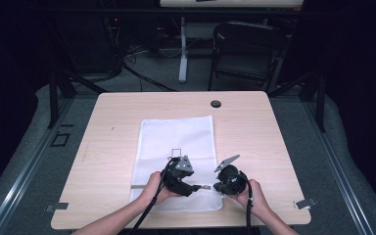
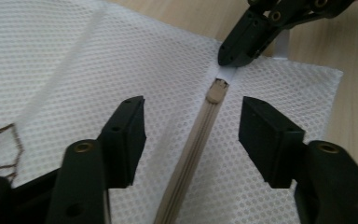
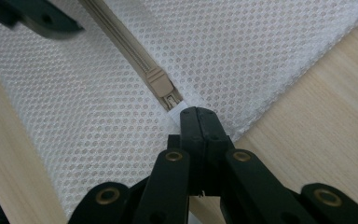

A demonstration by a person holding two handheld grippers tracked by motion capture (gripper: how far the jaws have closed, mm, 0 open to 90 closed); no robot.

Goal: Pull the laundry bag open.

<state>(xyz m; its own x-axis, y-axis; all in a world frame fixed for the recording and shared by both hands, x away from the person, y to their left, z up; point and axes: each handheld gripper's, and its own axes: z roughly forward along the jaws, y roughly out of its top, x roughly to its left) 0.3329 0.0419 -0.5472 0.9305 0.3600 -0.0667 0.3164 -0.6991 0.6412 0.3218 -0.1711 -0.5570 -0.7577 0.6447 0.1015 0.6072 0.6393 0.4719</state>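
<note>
- White mesh laundry bag (image 1: 176, 142): lay at table centre, zipper (image 2: 193, 154) along lower edge.
- Right gripper (image 3: 196, 116): clamped on the bag's fabric tab beyond the zipper end.
- Left gripper (image 2: 191, 135): jaws wide, straddling zipper, holding nothing.
- Step judged: bracing bag; next, left must pinch the slider (image 2: 216, 91).

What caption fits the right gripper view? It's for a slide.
Right gripper shut on the white tab beside the zipper slider of a mesh bag.
</note>
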